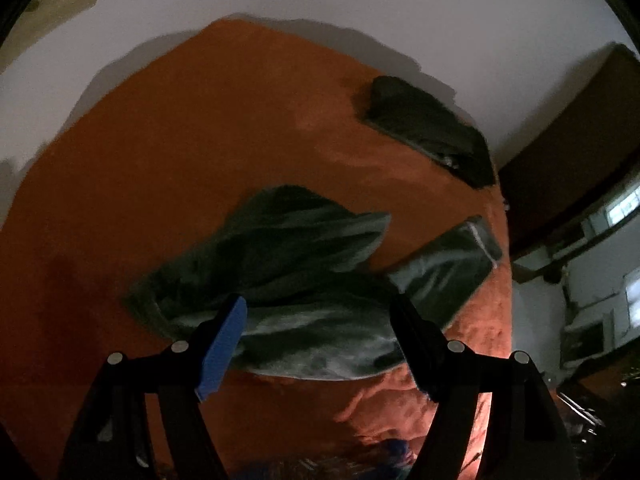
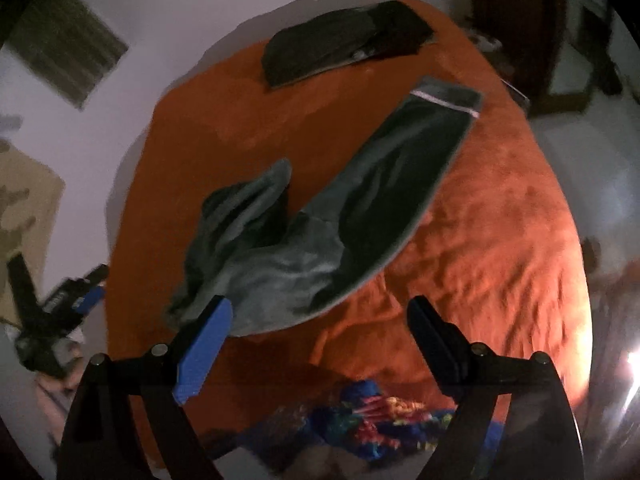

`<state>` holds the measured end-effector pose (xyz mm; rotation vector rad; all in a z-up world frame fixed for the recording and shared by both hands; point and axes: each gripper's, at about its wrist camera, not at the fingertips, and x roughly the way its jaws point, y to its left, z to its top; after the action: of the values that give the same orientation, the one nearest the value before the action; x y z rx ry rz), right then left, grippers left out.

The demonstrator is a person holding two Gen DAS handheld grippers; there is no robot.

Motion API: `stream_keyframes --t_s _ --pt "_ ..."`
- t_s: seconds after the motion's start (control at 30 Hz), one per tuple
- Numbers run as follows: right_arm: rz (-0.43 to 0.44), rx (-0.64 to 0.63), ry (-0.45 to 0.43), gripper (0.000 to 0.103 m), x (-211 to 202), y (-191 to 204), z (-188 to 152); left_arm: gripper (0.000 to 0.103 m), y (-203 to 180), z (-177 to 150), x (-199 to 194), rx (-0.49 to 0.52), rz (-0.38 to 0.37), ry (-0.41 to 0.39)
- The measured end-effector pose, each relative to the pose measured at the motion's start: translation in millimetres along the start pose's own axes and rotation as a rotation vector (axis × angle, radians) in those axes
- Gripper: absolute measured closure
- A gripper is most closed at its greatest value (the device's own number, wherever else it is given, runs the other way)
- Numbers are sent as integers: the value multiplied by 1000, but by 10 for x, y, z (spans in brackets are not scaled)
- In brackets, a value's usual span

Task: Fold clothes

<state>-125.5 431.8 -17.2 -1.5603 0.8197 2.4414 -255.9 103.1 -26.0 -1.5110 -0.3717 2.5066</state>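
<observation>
Grey-green trousers (image 1: 300, 272) (image 2: 288, 256) lie rumpled on an orange bedspread (image 1: 180, 140) (image 2: 480, 240). One leg stretches away flat to a cuff with a pale stripe (image 2: 444, 96) (image 1: 476, 240); the other is bunched up. A dark folded garment (image 1: 428, 128) (image 2: 344, 40) rests at the far side of the bed. My left gripper (image 1: 316, 304) hangs open above the trousers' near part, nothing between its fingers. My right gripper (image 2: 320, 304) is also open and empty, above the trousers' near edge and clear of the cloth.
A multicoloured cloth (image 2: 372, 412) lies at the bed's near edge. Dark wooden furniture (image 1: 560, 140) (image 2: 516, 20) stands beyond the bed. A black device with a blue part (image 2: 80, 296) sits off the bed's left side. White wall lies behind.
</observation>
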Motion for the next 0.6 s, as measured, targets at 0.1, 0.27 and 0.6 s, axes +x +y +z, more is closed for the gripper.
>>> stream_keyframes --t_s 0.1,0.27,0.6 --pt "25 42 -49 14 -568 -31 -36 28 -127 38 -206 -9 -34 -29" --pt "-17 -50 -203 6 -1179 109 -67 27 -376 59 -368 42 -25 -59" --pt "-23 -193 -297 6 -927 165 -46 27 -775 42 -250 208 56 -75"
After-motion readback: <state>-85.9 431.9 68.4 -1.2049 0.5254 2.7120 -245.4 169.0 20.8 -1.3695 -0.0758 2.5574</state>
